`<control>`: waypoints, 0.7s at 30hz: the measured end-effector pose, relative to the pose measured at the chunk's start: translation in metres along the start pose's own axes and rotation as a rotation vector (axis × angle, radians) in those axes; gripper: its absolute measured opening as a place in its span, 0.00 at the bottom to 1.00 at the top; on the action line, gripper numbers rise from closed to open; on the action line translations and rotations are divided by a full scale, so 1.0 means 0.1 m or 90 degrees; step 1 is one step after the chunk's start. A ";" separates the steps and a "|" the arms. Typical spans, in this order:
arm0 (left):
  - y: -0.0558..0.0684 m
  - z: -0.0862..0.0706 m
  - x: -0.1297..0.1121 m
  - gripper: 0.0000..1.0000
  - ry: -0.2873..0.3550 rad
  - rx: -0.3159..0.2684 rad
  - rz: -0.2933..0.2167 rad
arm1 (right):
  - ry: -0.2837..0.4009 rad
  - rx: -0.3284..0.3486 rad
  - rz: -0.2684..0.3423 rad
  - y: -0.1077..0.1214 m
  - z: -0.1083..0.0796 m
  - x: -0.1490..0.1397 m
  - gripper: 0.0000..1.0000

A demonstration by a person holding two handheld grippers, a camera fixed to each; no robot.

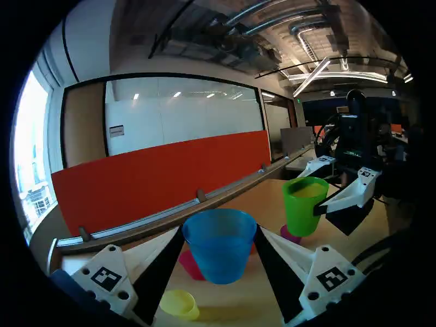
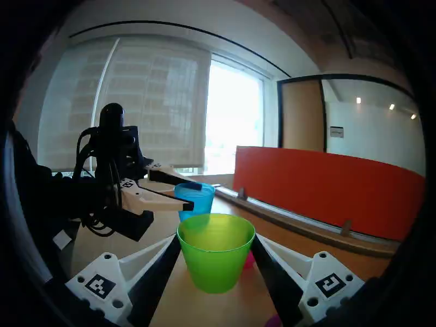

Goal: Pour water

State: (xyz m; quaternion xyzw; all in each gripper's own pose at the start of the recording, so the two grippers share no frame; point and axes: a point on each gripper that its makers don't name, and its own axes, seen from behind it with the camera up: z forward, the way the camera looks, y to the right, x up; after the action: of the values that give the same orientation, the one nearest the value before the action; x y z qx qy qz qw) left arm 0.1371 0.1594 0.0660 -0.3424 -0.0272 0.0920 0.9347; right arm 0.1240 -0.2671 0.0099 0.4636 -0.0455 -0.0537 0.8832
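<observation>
Blue cup (image 1: pixel 220 248) clamped by left hand-held gripper (image 1: pixel 219 233), green cup (image 2: pixel 216 260) by right hand-held gripper (image 2: pixel 216 240)

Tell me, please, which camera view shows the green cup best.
The right gripper view: the green cup sits close and large between the fingers of the right gripper, rim and wall plain. The left gripper view shows that cup farther off and smaller, beyond the blue cup, with a finger across its side.
</observation>
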 end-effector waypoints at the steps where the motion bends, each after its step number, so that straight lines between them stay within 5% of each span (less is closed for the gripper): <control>1: 0.00 0.00 0.01 0.89 0.002 0.002 0.007 | -0.001 0.001 0.001 0.00 0.00 0.00 0.92; 21: 0.01 0.04 0.28 0.89 0.028 0.018 0.105 | -0.025 0.025 0.003 -0.09 0.02 -0.16 0.92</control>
State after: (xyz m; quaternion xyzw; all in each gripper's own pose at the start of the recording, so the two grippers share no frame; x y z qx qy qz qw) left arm 0.1644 0.1685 0.0679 -0.3323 0.0228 0.1615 0.9290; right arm 0.1072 -0.2721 0.0033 0.4797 -0.0648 -0.0595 0.8730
